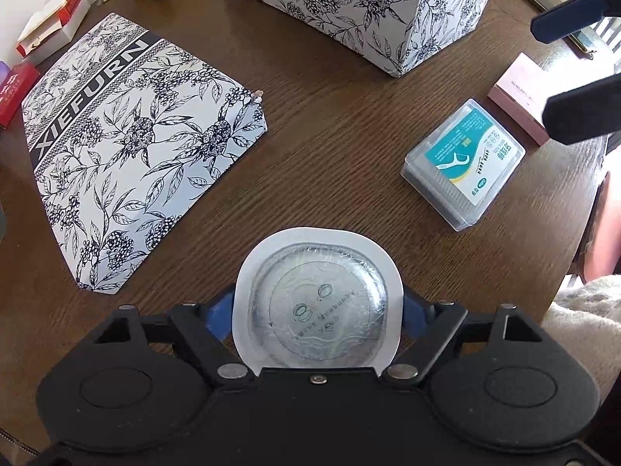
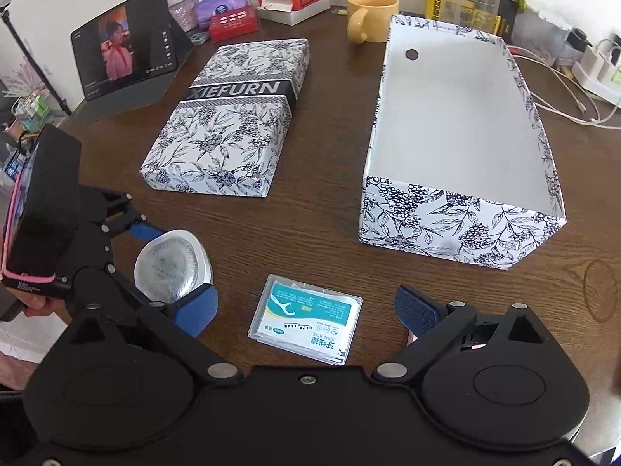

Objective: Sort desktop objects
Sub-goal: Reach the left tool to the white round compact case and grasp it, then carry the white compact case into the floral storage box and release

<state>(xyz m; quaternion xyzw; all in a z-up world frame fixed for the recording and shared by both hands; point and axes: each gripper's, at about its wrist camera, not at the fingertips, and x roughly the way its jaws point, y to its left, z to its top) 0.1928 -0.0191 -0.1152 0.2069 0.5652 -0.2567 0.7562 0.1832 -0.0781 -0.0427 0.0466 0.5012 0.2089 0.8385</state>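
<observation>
My left gripper (image 1: 318, 310) is shut on a white rounded case with a round foil-topped lid (image 1: 318, 303), held just above the wooden table (image 1: 310, 147). The same case (image 2: 170, 268) shows at the left of the right wrist view. A clear dental floss box with a teal label (image 2: 306, 322) lies flat on the table between the fingers of my open right gripper (image 2: 306, 310). From the left wrist view the floss box (image 1: 464, 163) sits below the right gripper (image 1: 574, 66). The open floral storage box (image 2: 462, 229) stands at the right, white inside, with nothing in it.
The floral lid (image 2: 225, 132) lies flat left of the box. A pink box (image 1: 520, 93) sits beside the floss box. At the back stand a yellow mug (image 2: 370, 15), red and white packs (image 2: 233, 23), a tablet (image 2: 128, 46) and a power strip with cables (image 2: 594, 73).
</observation>
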